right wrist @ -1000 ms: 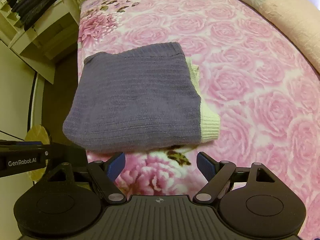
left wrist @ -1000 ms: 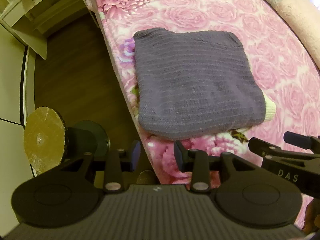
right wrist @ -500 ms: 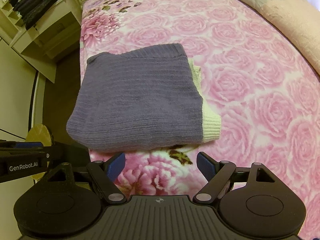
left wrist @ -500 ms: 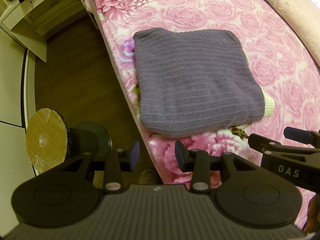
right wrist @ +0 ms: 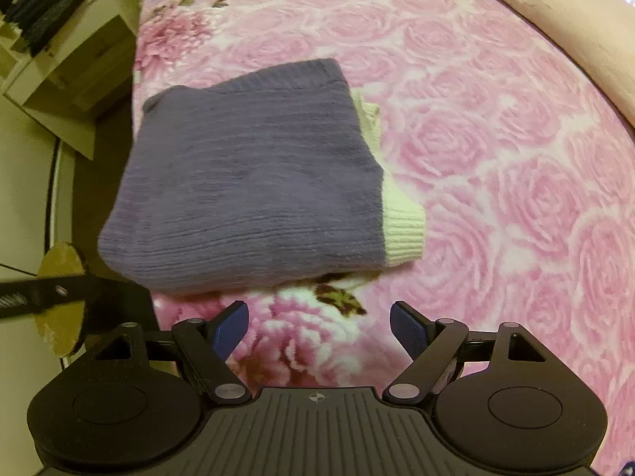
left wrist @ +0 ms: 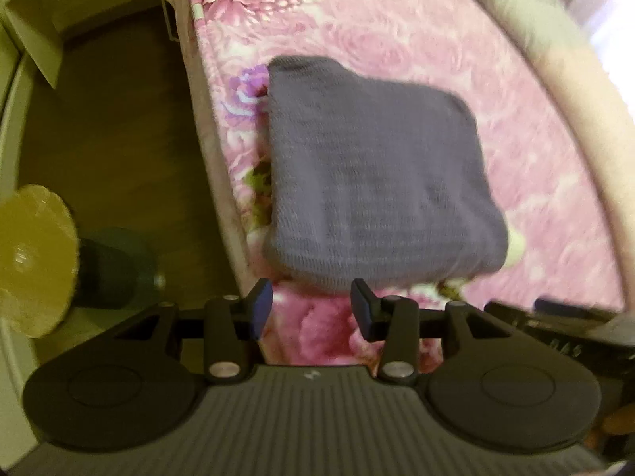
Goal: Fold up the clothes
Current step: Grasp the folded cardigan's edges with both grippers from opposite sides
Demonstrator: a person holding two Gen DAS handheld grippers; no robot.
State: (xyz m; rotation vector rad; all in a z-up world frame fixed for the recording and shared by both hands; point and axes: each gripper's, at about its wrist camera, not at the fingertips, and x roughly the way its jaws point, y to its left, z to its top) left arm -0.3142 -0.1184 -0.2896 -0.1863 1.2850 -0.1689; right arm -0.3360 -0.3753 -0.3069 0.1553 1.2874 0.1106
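Observation:
A folded purple knit sweater (left wrist: pixel 377 174) (right wrist: pixel 254 182) with a pale green ribbed cuff (right wrist: pixel 401 226) lies on the pink rose bedspread (right wrist: pixel 496 158), close to the bed's left edge. My left gripper (left wrist: pixel 311 309) hovers just short of the sweater's near edge; its jaws are opening and nothing is between them. My right gripper (right wrist: pixel 319 325) stands wide open over the bedspread below the sweater's near edge, holding nothing. The left wrist view is blurred by motion.
Dark wooden floor (left wrist: pixel 111 150) runs along the bed's left side, with a round yellow-topped stool (left wrist: pixel 35 258) on it. A cream shelf unit (right wrist: pixel 51 47) holding dark folded clothes stands at the far left. A beige quilt (right wrist: pixel 555 12) lies along the bed's far right.
My left gripper has swung right and closer to the sweater's near edge, rolling a little, and its jaws have spread wider. The right gripper has hardly moved. The sweater lies as before.

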